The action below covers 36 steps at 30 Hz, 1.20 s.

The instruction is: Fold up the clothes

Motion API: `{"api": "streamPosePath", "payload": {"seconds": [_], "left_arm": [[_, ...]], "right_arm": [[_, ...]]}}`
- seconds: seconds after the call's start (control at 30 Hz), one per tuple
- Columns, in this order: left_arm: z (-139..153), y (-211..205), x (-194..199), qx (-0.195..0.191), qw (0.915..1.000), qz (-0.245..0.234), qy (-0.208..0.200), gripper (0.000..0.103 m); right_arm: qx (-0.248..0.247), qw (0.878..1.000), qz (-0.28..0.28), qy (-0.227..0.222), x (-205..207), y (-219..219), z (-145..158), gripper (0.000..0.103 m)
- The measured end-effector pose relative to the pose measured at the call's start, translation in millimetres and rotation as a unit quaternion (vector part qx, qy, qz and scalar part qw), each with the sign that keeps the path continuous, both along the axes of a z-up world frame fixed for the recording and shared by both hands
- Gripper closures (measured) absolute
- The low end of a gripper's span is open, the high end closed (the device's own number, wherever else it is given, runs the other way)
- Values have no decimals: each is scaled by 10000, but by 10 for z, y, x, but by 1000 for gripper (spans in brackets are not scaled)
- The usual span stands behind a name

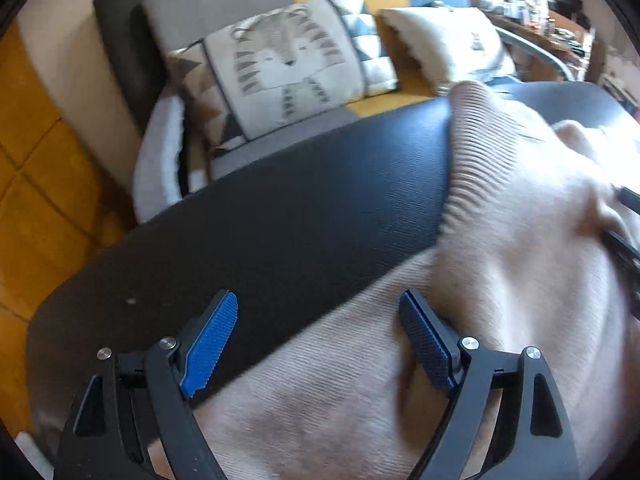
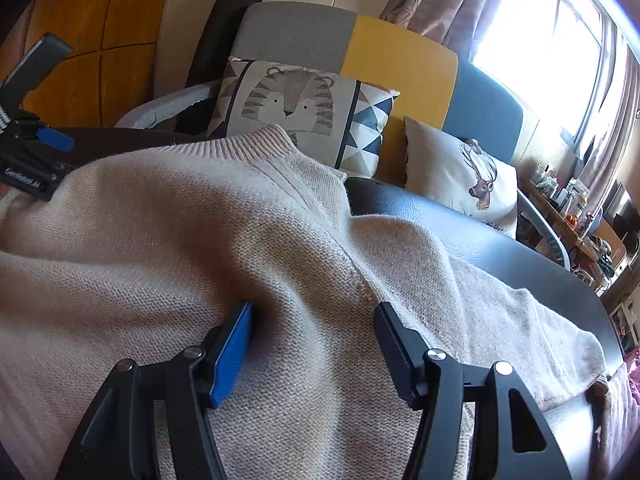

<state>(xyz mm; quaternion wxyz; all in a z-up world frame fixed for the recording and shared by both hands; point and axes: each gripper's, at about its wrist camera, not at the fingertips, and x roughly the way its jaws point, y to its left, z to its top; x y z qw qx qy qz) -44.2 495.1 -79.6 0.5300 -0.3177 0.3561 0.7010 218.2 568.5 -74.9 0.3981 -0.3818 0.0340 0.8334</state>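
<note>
The sweater (image 2: 248,216) lay rumpled across the black table (image 1: 280,208), reaching its right edge. Both the left gripper (image 1: 318,338) and right gripper (image 2: 314,344) gaped, empty; a shallow pinch might have slipped off the knit.

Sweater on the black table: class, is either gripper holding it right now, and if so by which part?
Neither holds it. The left gripper and right gripper both stand open over the sweater; no cloth is pinched between their fingers.
</note>
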Motion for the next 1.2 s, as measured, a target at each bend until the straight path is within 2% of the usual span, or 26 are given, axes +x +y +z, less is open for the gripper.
{"api": "streamPosePath", "payload": {"seconds": [0.07, 0.13, 0.23, 0.3, 0.33, 0.37, 0.43, 0.47, 0.5, 0.57, 0.6, 0.67, 0.73, 0.83, 0.87, 0.9, 1.0, 1.2], "left_arm": [[-17, -33, 54, 41, 9999, -120, -13, 17], [-38, -37, 62, 64, 9999, -28, -101, 17], [-71, -11, -6, 134, 9976, 263, -621, 17], [-76, -61, 42, 216, 9974, 229, -653, 25], [-62, -71, 102, 265, 9977, 109, -612, 42], [-50, -60, 163, 278, 9982, 26, -528, 69], [-31, 13, 403, 140, 9998, -123, -56, 95], [-10, 36, 481, 89, 9997, -157, 181, 96], [47, 26, 508, 179, 9995, -104, 229, 97], [172, -8, 544, 413, 9988, 34, 251, 97], [294, -50, 499, 659, 9975, 219, 164, 97], [552, -166, 404, 1179, 9917, 519, 43, 97], [808, -323, 329, 1702, 9824, 769, -7, 97], [1032, -572, 337, 2189, 9714, 916, 125, 97], [1043, -642, 366, 2252, 9701, 897, 129, 97], [1042, -710, 399, 2297, 9693, 866, 123, 97], [830, -895, 605, 2047, 9760, 718, 181, 97], [186, -1112, 1002, 1192, 9909, 628, -40, 96]], "right_arm": [[19, 10000, -1, -13, -5, -5, -2, 41], [28, 10000, -2, -20, -6, -9, -1, 41], [47, 10000, -4, -36, -7, -16, -1, 41], [56, 10000, 0, -44, -1, -19, 3, 41], [58, 10000, 4, -46, 5, -19, 6, 41], [66, 10000, 4, -53, 7, -20, 7, 41], [88, 9999, 0, -70, 5, -24, 9, 41], [103, 9999, -2, -81, 2, -27, 9, 41], [126, 9999, -5, -100, -1, -33, 11, 41], [146, 9998, -5, -115, -4, -36, 14, 41], [134, 9999, -4, -106, -1, -32, 15, 41], [101, 9999, -1, -84, 9, -22, 15, 41], [103, 9999, -4, -88, 11, -22, 13, 41], [133, 9998, -7, -111, 6, -32, 10, 41], [133, 9998, -5, -111, 9, -32, 9, 41], [133, 9998, -2, -111, 12, -31, 9, 41], [130, 9999, 1, -111, 18, -29, 11, 41], [129, 9999, 3, -115, 14, -27, 14, 41]]}}
